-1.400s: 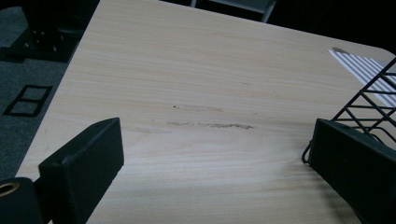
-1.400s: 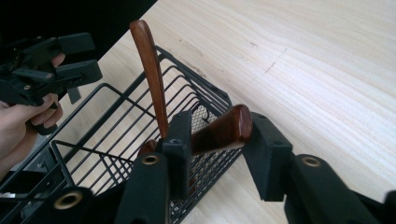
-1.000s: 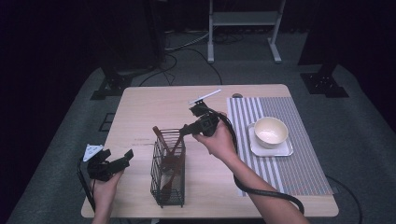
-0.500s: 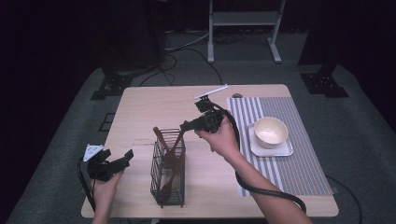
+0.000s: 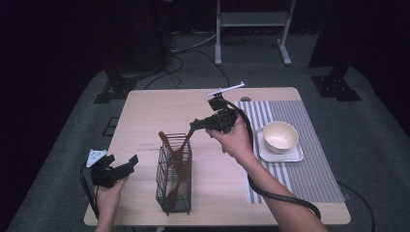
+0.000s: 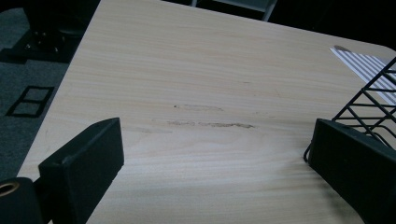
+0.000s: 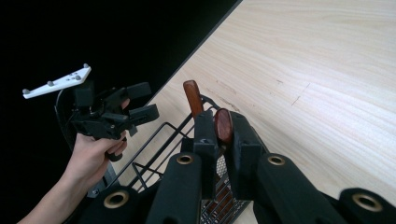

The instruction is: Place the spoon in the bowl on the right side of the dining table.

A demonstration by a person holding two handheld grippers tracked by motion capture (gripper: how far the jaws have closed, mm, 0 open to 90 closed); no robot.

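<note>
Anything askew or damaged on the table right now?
Nothing spilled or broken. The wooden utensils lean at crossing angles in the wire basket, and the right gripper is shut on one utensil handle. The tabletop has faint dark scuff marks. The bowl sits squarely on its tray.

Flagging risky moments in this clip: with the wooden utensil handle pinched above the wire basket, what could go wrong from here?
1. The right hand-held gripper pinches just the rounded tip of the reddish-brown wooden utensil handle; it might slip free.
2. The utensil's lower end sits inside the tall black wire basket, so it could snag the mesh and tip the basket.
3. The left hand-held gripper is open beside the basket, not bracing it.
</note>
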